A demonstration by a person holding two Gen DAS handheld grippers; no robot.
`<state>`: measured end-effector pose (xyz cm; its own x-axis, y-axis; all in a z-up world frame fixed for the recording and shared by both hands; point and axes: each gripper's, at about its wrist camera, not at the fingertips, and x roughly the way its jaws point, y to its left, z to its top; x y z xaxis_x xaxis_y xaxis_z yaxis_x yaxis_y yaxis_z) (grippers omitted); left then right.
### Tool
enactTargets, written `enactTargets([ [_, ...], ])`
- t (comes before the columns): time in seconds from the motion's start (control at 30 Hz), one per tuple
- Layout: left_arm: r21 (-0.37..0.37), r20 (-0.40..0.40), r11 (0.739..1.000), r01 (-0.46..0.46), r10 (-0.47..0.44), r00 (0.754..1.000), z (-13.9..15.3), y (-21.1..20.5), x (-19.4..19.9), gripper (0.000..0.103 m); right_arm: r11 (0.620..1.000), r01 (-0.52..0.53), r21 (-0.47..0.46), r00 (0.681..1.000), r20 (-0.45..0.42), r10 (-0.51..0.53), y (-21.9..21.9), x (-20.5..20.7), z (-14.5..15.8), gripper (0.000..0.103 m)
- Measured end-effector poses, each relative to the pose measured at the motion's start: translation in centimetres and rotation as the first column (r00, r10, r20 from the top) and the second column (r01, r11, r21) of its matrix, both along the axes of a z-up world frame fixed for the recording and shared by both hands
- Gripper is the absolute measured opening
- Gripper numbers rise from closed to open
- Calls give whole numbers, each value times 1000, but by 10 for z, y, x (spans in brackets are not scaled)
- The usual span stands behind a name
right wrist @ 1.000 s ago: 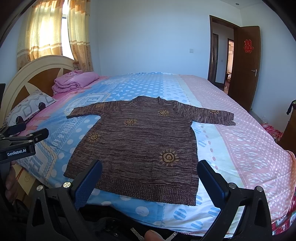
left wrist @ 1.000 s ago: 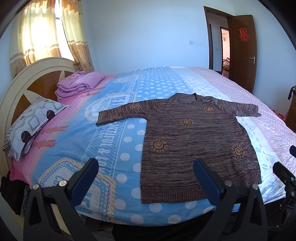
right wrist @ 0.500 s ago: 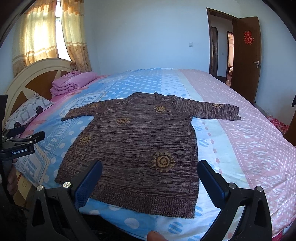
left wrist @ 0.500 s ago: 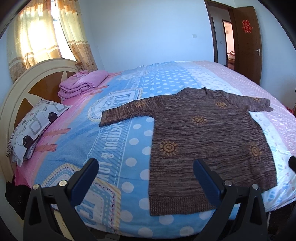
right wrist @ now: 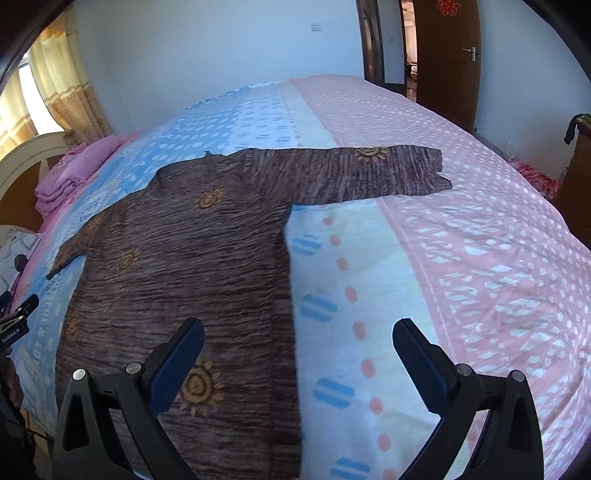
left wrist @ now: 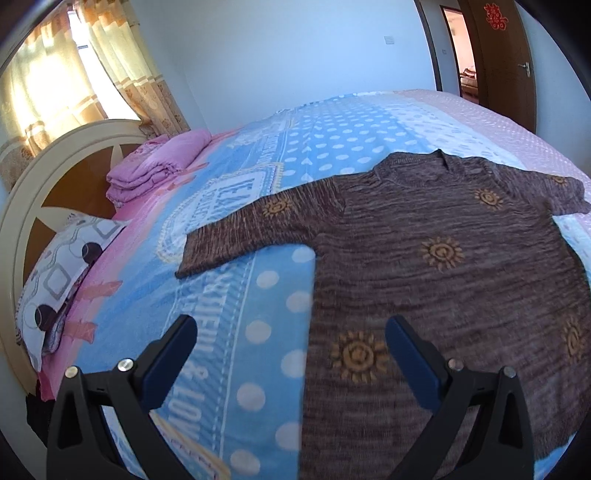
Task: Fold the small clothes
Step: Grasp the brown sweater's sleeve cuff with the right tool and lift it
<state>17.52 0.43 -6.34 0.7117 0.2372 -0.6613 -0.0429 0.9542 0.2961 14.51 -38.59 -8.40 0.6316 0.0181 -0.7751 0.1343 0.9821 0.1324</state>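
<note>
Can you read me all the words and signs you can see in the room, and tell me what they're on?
"& LOV" and partly "…TIFUL": big white letters on the blue bedspread, cut off.
"TEXA…": badge print on the bedspread, blurred and partly hidden by the sweater.
"GenRobot.AI": left gripper, tiny and hardly readable.
Red double-happiness sign: brown door.

A folded pink blanket (left wrist: 159, 166) and patterned pillow (left wrist: 62, 266) lie by the headboard (left wrist: 33, 184).

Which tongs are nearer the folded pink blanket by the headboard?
Left. The left tongs hover over the sweater's side facing the folded pink blanket; the right tongs hover over its far edge.
</note>
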Motion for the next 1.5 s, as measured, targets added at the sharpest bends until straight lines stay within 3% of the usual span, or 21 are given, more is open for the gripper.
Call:
enactTargets([
  [0.27,43,25,999,-6,5,1000,-12,-21,68,103,980,198,25,980,-35,-197,-91,56,-3,101],
  [0.33,54,26,998,-11,9,1000,-18,-25,83,103,971,232,64,972,-53,-229,-114,72,-7,96],
  [0.4,64,16,998,-27,26,1000,-27,-29,98,103,960,246,133,969,-59,-240,-139,88,-12,75],
  [0.63,60,-51,996,-60,63,997,-51,-30,135,103,916,316,247,947,-20,-321,-203,137,-19,74],
  [0.7,61,-56,996,-69,72,996,-53,-29,142,103,915,326,236,943,-15,-332,-211,151,-22,74],
  [0.87,57,-35,994,-93,95,995,-50,-26,157,103,915,321,245,946,-42,-321,-219,177,-34,74],
  [0.93,18,-50,996,-91,92,994,-49,-23,164,103,915,306,263,952,-64,-300,-221,187,-42,66],
  [0.97,3,-60,996,-90,90,994,-49,-22,168,103,921,289,260,957,-68,-281,-219,190,-45,54],
  [1.0,-8,-68,996,-90,89,994,-50,-22,172,103,932,271,241,962,-61,-265,-216,191,-44,33],
  [1.07,-27,-76,995,-92,90,993,-51,-22,177,103,942,237,239,971,-71,-227,-211,193,-43,10],
  [1.2,-62,-86,994,-91,85,993,-54,-24,179,103,948,217,231,976,-34,-215,-202,186,-23,9],
  [1.5,-118,-87,990,-83,73,994,-56,-21,174,103,989,115,89,983,136,-127,-139,176,69,9],
])
